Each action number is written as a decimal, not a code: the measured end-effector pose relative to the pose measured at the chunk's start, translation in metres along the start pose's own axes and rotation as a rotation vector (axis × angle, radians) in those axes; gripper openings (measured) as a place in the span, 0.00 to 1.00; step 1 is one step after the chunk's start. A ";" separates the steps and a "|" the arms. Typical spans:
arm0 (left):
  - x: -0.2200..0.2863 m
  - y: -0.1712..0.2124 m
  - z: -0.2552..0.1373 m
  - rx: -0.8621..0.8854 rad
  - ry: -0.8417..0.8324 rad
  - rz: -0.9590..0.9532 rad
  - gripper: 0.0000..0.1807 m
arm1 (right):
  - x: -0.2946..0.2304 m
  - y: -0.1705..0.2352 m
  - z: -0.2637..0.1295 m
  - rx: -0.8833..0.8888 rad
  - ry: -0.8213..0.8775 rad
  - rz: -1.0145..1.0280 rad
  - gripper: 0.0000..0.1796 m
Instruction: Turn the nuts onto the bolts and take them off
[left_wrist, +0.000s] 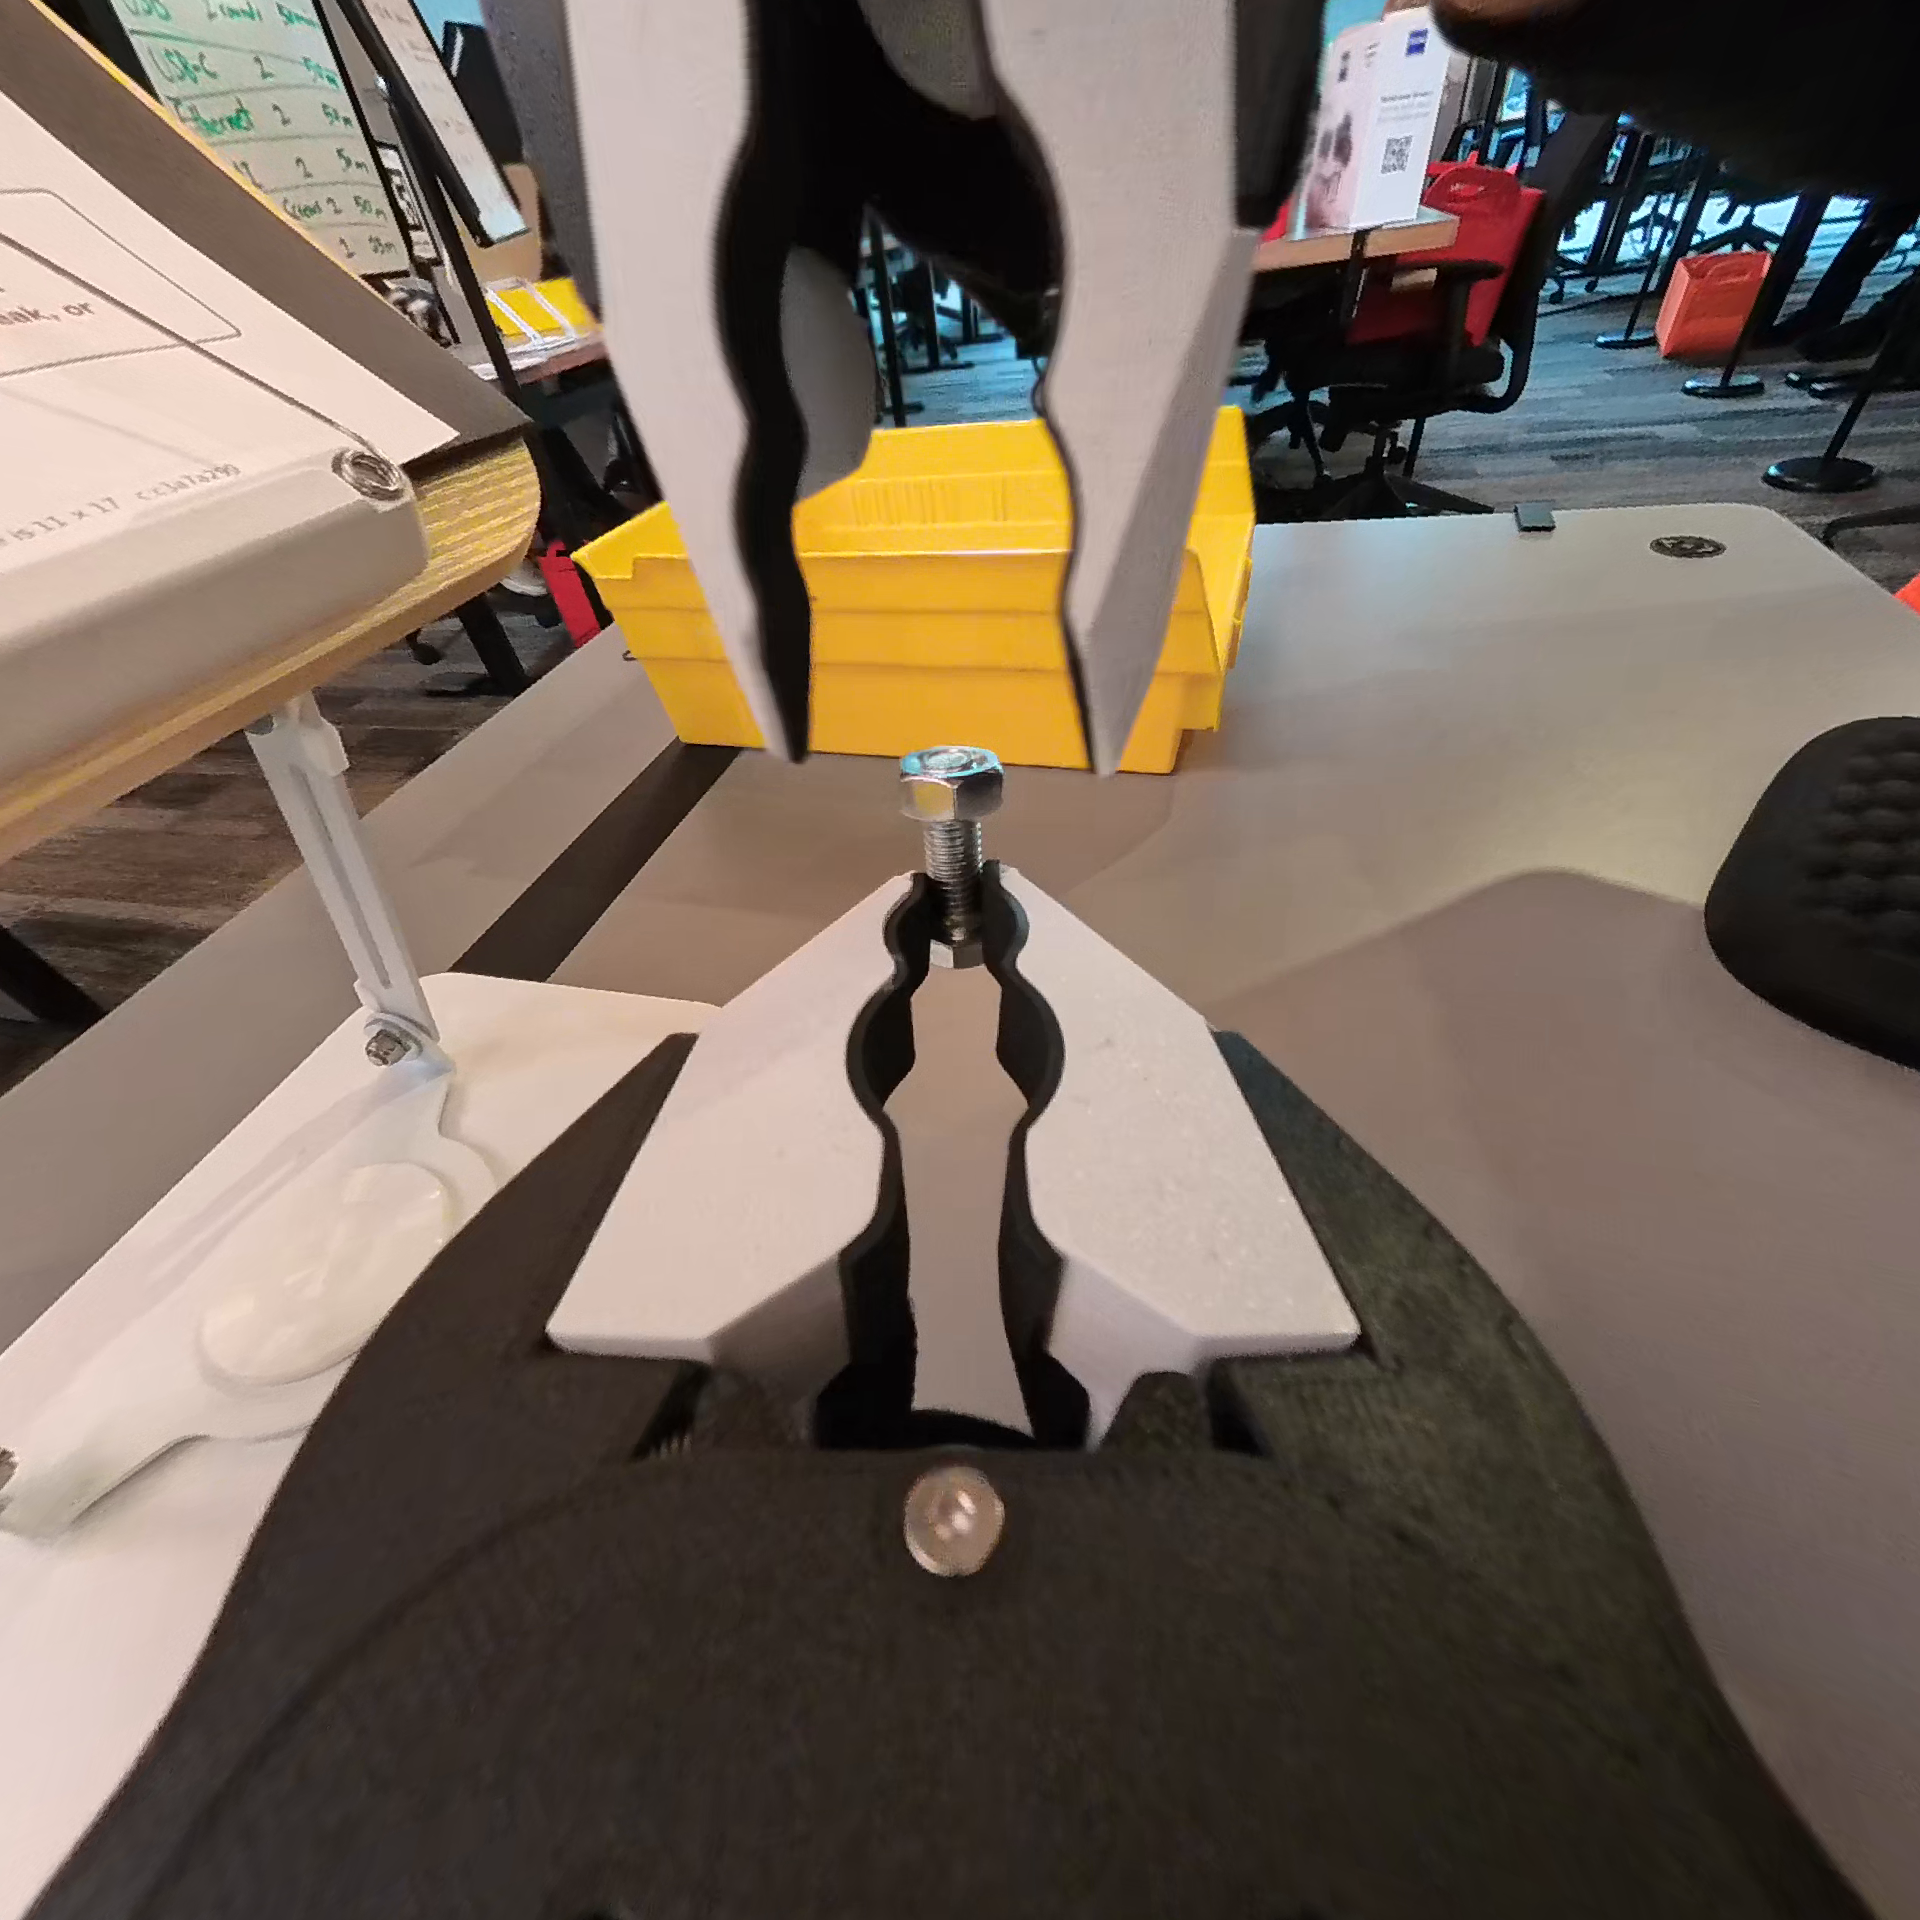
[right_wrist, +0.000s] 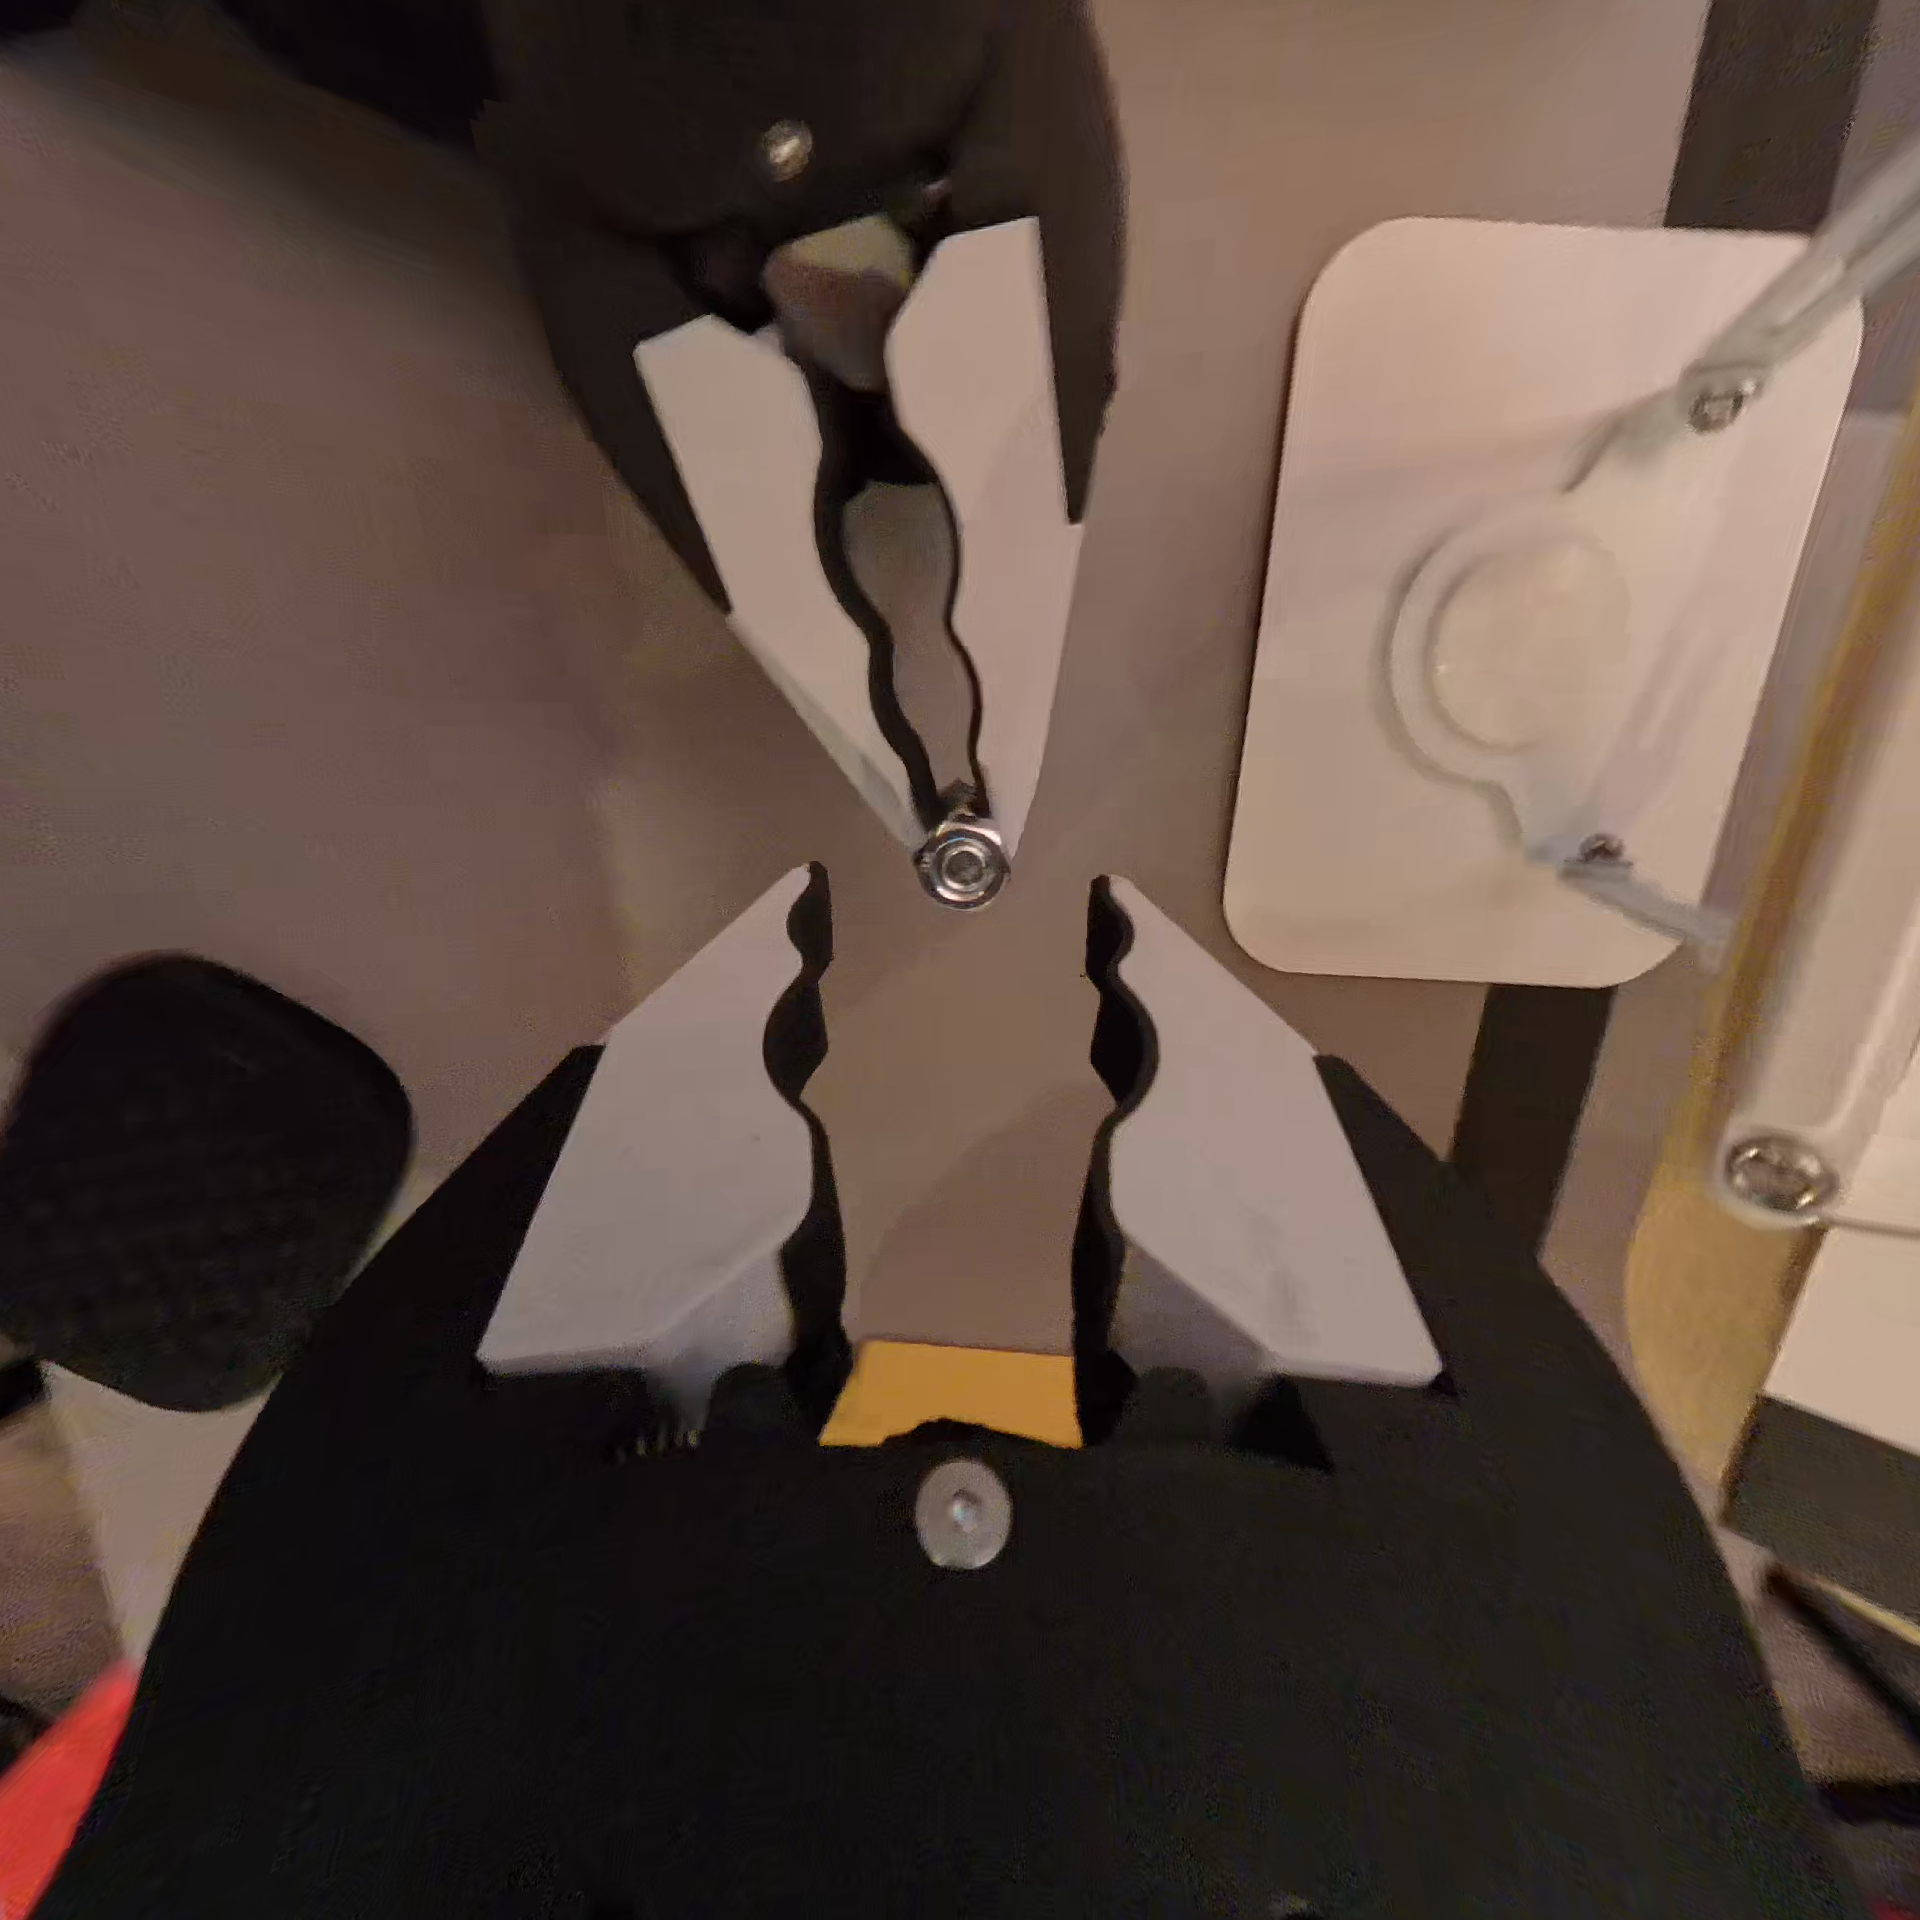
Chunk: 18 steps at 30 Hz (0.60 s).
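Observation:
A silver threaded bolt (left_wrist: 951, 883) stands upright in my left gripper (left_wrist: 953, 883), which is shut on its lower shank. A silver hex nut (left_wrist: 951, 795) sits at the bolt's top end. My right gripper (left_wrist: 945, 753) hangs down from above with its jaws open, one fingertip to each side just above the nut and not touching it. In the right wrist view I look straight down on the nut (right_wrist: 961, 862). It lies just beyond my open right gripper (right_wrist: 958, 878), and the left gripper (right_wrist: 961, 816) reaches in from the top.
A yellow plastic bin (left_wrist: 935, 623) stands on the grey table (left_wrist: 1455, 727) behind the bolt. A black padded rest (left_wrist: 1829, 883) lies at the right. A white stand base (left_wrist: 312, 1195) at the left carries a tilted board (left_wrist: 156, 416). Office chairs stand behind. The tips of both grippers are at nearly the same place.

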<state>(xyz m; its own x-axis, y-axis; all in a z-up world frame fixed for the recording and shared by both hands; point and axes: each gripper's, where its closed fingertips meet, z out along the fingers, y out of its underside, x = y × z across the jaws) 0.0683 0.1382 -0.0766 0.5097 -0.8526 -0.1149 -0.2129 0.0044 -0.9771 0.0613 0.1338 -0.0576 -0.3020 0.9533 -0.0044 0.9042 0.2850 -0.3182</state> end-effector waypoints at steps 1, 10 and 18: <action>0.000 0.000 0.000 -0.001 0.000 0.001 0.04 | -0.001 0.001 0.001 -0.019 0.014 -0.059 0.27; 0.003 0.000 0.001 0.000 0.013 0.006 0.04 | -0.005 0.000 0.009 -0.071 0.070 -0.256 0.09; -0.003 0.006 0.000 -0.022 -0.006 0.001 0.04 | 0.002 -0.001 0.015 0.034 -0.084 0.430 0.11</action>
<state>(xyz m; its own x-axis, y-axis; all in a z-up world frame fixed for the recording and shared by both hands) 0.0656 0.1403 -0.0821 0.5145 -0.8494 -0.1175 -0.2322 -0.0061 -0.9727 0.0557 0.1336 -0.0713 0.0744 0.9726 -0.2201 0.9432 -0.1403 -0.3013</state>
